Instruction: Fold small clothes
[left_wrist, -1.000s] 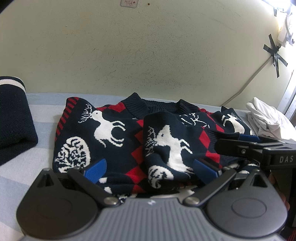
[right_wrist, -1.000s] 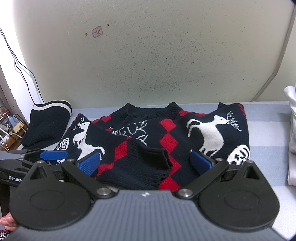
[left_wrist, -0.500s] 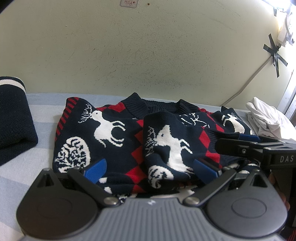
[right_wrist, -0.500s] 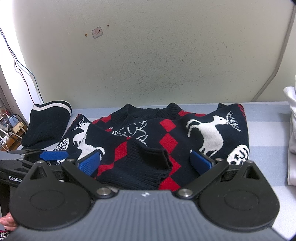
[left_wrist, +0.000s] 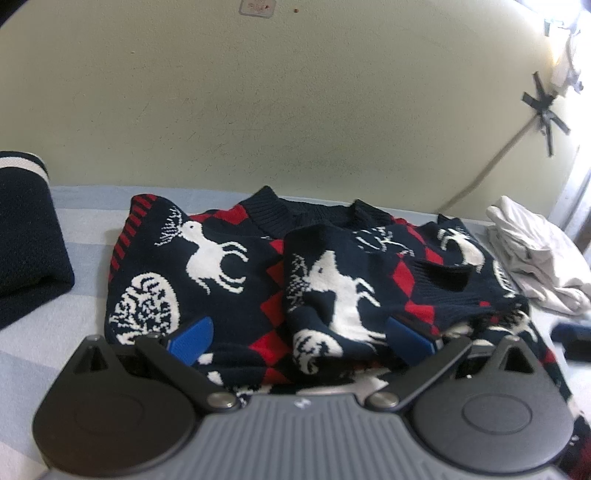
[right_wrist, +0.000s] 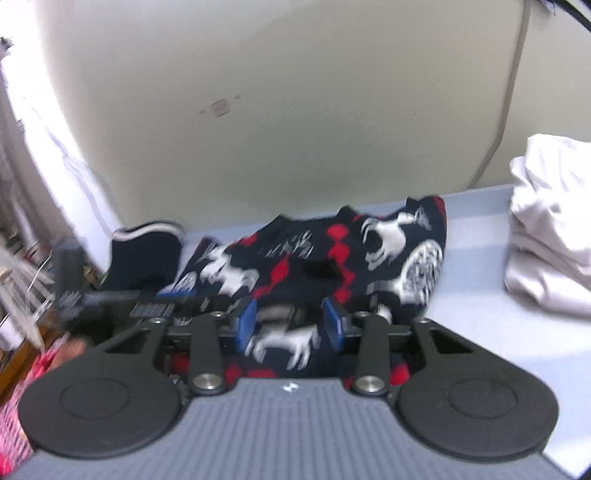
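Navy knit, patterned with white reindeer and red diamonds — the small sweater (left_wrist: 236, 280) lay partly folded on the pale blue striped bedsheet (left_wrist: 88, 236), sleeves already turned in over its front. The left gripper (left_wrist: 299, 334) hovered low over the near hem with its blue pads spread wide, released, fabric lying beneath them but not pinched.

The right gripper (right_wrist: 290, 325) had just been closing its jaws, and in its blurred view the pads stood narrowed with a fold of the sweater's hem between them; whether they actually pressed the knit I could not tell.

The risk, as I judged it, sat with that uneven pairing. If the right side lifted the hem while the left stayed unclasped, the thick knit would likely drag askew and the tucked sleeve cuff (left_wrist: 441, 275) could slide out, undoing the fold. A shallow bite on bulky layers might also slip free mid-lift. The white garment (left_wrist: 535, 254) lying just beside the sweater could be caught by a wide swing.
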